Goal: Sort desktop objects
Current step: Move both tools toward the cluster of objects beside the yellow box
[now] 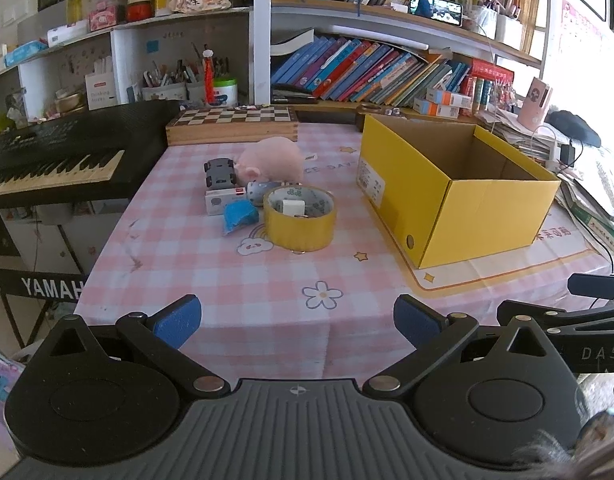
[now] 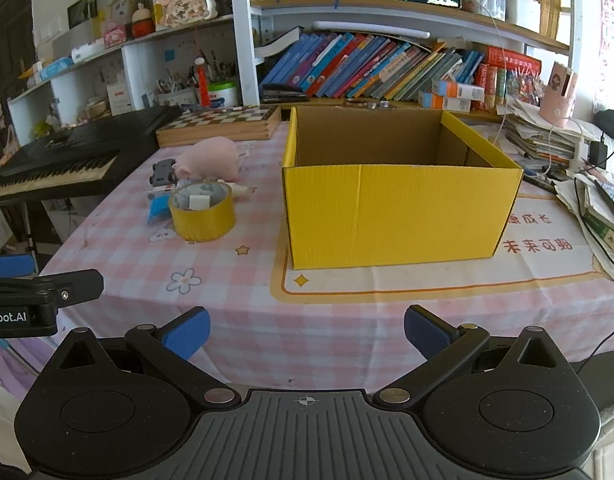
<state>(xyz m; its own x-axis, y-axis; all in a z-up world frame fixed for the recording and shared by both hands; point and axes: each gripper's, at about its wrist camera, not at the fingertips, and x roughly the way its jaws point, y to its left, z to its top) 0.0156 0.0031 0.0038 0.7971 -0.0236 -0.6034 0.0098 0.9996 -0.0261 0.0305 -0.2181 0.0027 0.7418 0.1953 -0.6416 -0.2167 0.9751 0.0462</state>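
Note:
A cluster of small objects lies on the pink checked tablecloth (image 1: 187, 264): a yellow tape roll (image 1: 299, 232) (image 2: 203, 218) with a small white block inside it, a blue packet (image 1: 238, 217), a white rectangular box (image 1: 223, 201), a grey toy car (image 1: 219, 173) on its back, and a pink plush pig (image 1: 271, 160) (image 2: 209, 158). An open yellow cardboard box (image 1: 487, 216) (image 2: 399, 216) stands to their right, showing nothing inside. My left gripper (image 1: 297, 322) is open over the table's near edge, facing the cluster. My right gripper (image 2: 307, 334) is open, facing the box.
A black keyboard (image 1: 55, 160) stands left of the table. A wooden chess box (image 1: 231, 124) lies at the back. Shelves of books and pen cups rise behind. Stacked papers, books and cables (image 2: 567, 168) crowd the right side.

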